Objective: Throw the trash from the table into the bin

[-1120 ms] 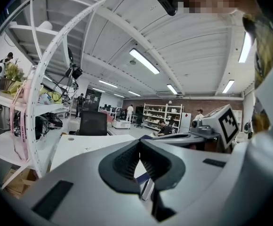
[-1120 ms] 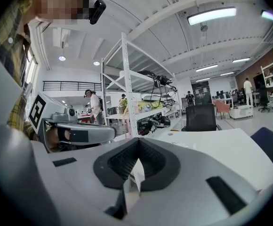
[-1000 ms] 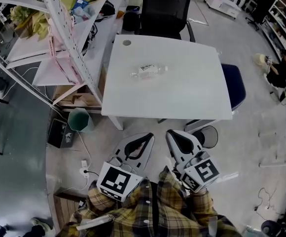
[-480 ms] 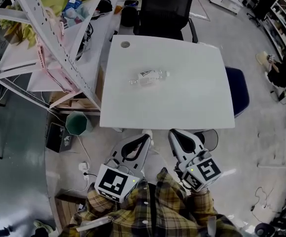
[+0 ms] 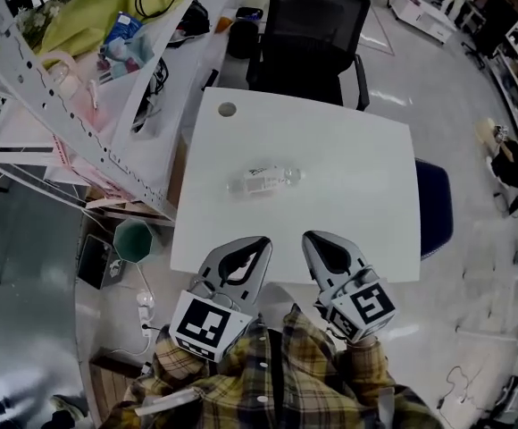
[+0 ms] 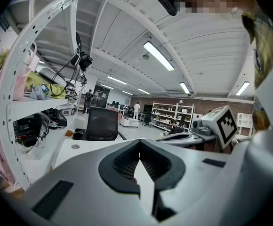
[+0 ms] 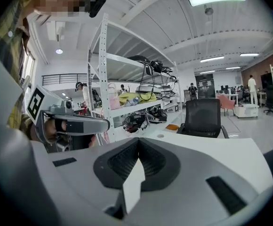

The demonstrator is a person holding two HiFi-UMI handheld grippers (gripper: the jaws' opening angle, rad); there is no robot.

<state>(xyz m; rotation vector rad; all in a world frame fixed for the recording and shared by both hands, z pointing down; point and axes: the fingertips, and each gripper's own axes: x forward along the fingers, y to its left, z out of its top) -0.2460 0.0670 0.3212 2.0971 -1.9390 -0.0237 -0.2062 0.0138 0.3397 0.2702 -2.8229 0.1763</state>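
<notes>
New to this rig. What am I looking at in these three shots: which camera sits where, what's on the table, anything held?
There is no robot here. A person holds a pair of hand-worked tongs in each hand. The head view comes from a camera on the person's head, looking steeply down. It shows the left tongs and right tongs at the near edge of a white table. The other two pictures come from cameras riding on each pair of tongs, looking along the jaws. One clear bottle lies on its side on the table, beyond both tongs. A green bin stands on the floor left of the table. Both tongs are shut and hold nothing.
</notes>
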